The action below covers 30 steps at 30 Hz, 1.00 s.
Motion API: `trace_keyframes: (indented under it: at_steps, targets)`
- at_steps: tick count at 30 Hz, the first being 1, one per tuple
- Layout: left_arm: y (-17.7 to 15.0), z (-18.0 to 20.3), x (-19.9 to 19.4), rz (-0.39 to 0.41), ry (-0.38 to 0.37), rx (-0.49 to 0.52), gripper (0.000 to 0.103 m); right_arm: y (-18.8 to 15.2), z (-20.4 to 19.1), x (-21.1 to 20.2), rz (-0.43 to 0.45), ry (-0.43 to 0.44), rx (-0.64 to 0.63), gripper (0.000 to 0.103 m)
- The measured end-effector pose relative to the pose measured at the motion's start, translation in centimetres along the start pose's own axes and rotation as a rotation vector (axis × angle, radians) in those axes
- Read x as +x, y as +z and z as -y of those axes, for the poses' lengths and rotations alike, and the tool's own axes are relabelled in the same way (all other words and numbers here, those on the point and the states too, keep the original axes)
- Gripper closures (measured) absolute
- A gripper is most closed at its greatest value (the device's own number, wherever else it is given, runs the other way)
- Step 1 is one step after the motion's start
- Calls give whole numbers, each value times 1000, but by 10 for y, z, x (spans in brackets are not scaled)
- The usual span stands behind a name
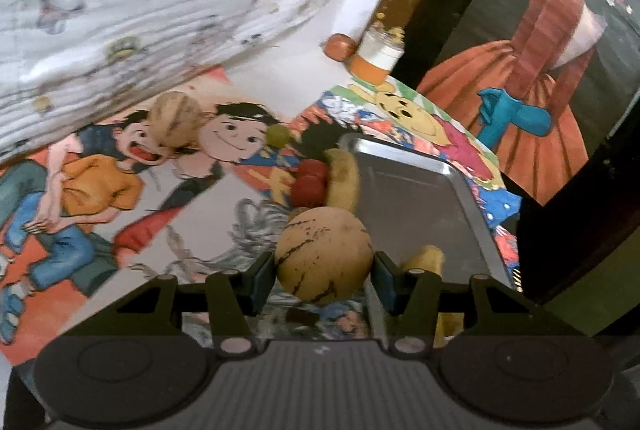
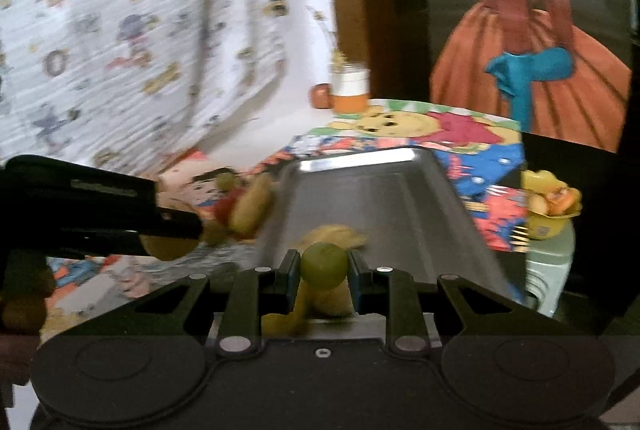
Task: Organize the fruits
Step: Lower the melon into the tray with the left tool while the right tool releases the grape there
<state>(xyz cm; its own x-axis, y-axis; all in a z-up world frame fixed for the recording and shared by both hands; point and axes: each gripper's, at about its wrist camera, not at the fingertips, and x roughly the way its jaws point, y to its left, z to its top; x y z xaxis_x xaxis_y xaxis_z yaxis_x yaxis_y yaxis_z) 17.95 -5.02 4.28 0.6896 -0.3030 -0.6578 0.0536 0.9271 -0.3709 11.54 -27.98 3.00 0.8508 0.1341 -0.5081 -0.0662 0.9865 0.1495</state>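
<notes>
My left gripper (image 1: 324,270) is shut on a round tan fruit with dark cracks (image 1: 323,255), held just left of the metal tray (image 1: 416,190). Beyond it lie a yellow banana-like fruit (image 1: 343,178), two red fruits (image 1: 309,182), a small green fruit (image 1: 278,135) and a tan round fruit (image 1: 176,122) on the cartoon cloth. My right gripper (image 2: 324,268) is shut on a small green fruit (image 2: 323,264) above the near end of the tray (image 2: 384,190), over yellow fruit (image 2: 336,236) lying in it. The left gripper (image 2: 120,214) shows at the left of the right wrist view.
An orange-and-white jar (image 1: 376,58) and a small orange fruit (image 1: 339,47) stand at the table's back edge. A yellow bowl of fruit pieces (image 2: 552,202) sits on a pale stand right of the table. A patterned curtain hangs behind; a doll picture stands at right.
</notes>
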Motion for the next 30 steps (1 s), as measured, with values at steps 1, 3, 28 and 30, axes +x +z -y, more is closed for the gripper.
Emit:
trace_keyframes:
  at_steps: [1, 3, 28, 30]
  targets:
    - [-1, 4, 2, -1, -4, 7, 46, -1, 6, 0, -2, -13, 8, 76]
    - [0, 16, 8, -7, -17, 27, 46, -2, 19, 1, -11, -36, 20, 76]
    - [-5, 135, 83, -147, -146, 340, 46, -20, 66, 15, -95, -130, 56, 76]
    - [-7, 138, 88, -165, -150, 351, 46, -20, 67, 16, -94, -129, 56, 76]
